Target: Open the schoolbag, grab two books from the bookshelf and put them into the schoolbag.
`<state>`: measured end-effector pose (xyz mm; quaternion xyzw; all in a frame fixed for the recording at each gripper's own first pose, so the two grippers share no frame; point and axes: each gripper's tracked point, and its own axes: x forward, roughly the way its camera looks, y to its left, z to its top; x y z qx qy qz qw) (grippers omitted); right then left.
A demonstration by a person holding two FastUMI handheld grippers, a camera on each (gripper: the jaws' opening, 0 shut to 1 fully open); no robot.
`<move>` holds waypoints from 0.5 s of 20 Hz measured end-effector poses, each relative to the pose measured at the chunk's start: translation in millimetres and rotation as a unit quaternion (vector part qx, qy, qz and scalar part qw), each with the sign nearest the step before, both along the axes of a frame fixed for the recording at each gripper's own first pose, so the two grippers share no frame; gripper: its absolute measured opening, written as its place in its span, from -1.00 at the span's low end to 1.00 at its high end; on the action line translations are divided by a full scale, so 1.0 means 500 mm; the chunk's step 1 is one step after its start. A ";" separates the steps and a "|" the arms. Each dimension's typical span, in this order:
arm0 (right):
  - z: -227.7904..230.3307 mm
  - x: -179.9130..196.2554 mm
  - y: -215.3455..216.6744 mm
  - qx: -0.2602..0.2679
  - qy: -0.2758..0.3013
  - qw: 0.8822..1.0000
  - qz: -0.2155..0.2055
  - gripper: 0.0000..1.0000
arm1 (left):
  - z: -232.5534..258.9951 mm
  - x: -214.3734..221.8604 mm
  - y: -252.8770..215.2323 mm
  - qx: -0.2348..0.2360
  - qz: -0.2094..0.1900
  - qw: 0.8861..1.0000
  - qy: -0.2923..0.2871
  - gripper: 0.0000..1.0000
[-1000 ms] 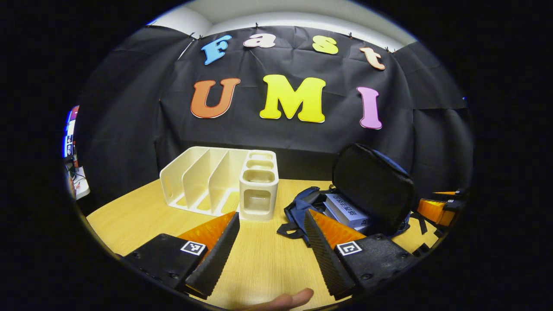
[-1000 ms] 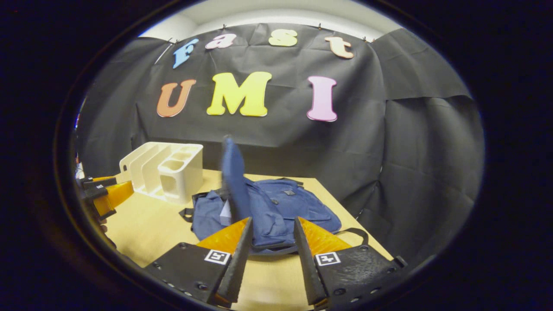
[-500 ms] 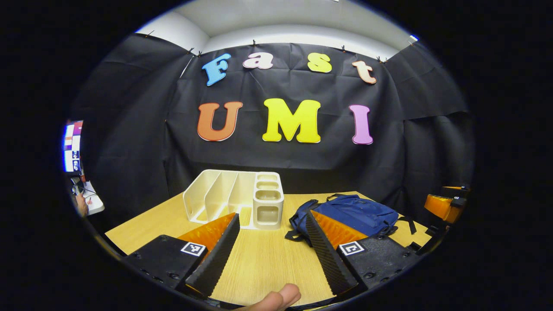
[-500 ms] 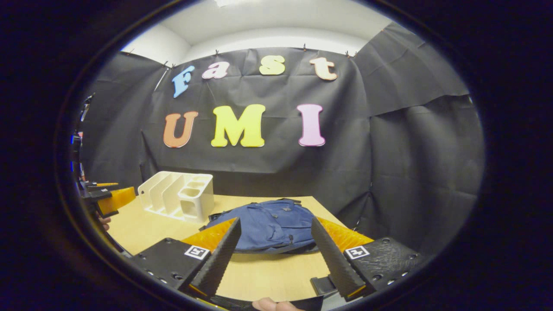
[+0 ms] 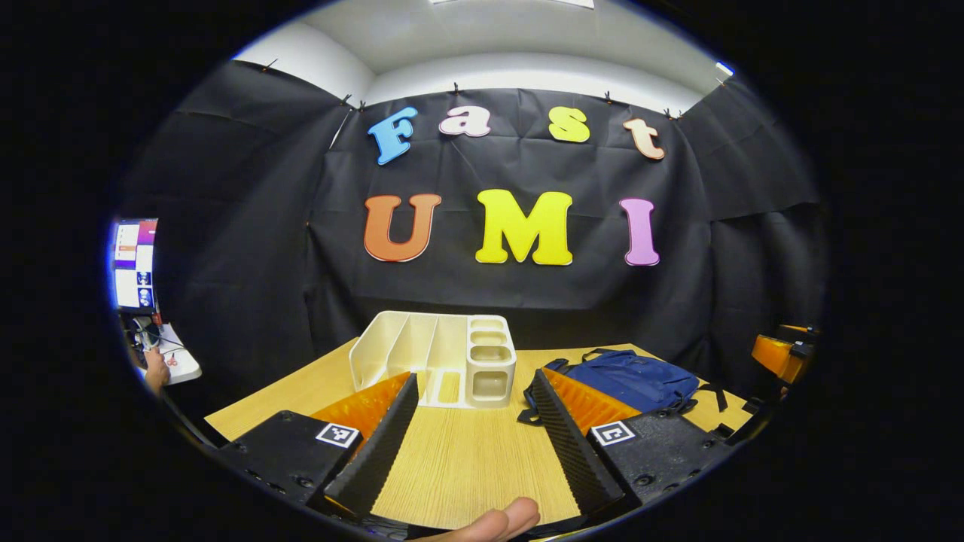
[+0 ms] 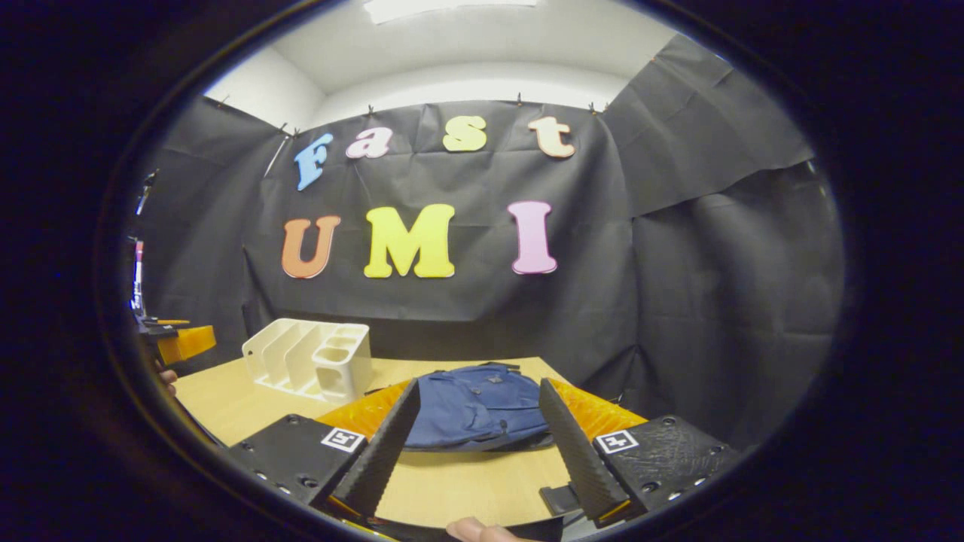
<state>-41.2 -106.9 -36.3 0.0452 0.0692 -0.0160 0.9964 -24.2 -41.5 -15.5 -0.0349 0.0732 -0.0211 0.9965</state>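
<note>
In the left gripper view, the left gripper [image 5: 473, 429] hung low over the wooden counter [image 5: 467, 459] with its jaws wide apart and empty, the white bookshelf [image 5: 437, 366] standing just ahead with its slots bare and the blue schoolbag [image 5: 636, 379] lying flat and closed to its right. In the right gripper view, the right gripper [image 6: 471, 440] also hovered with jaws spread and nothing between them, the schoolbag [image 6: 474, 406] straight ahead on the counter [image 6: 226, 406], the bookshelf [image 6: 312, 365] to its left, and the other gripper [image 6: 181, 342] at the far left edge.
</note>
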 end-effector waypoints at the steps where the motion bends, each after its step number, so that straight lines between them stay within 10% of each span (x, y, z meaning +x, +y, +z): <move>1: -0.006 -0.001 -0.005 0.000 0.005 1.000 0.000 0.91 | -0.001 0.004 0.006 0.001 0.005 1.000 0.001 0.92; 10: -0.028 -0.001 -0.048 -0.015 0.011 1.000 -0.014 0.87 | 0.016 -0.005 -0.018 0.019 -0.003 1.000 -0.022 0.92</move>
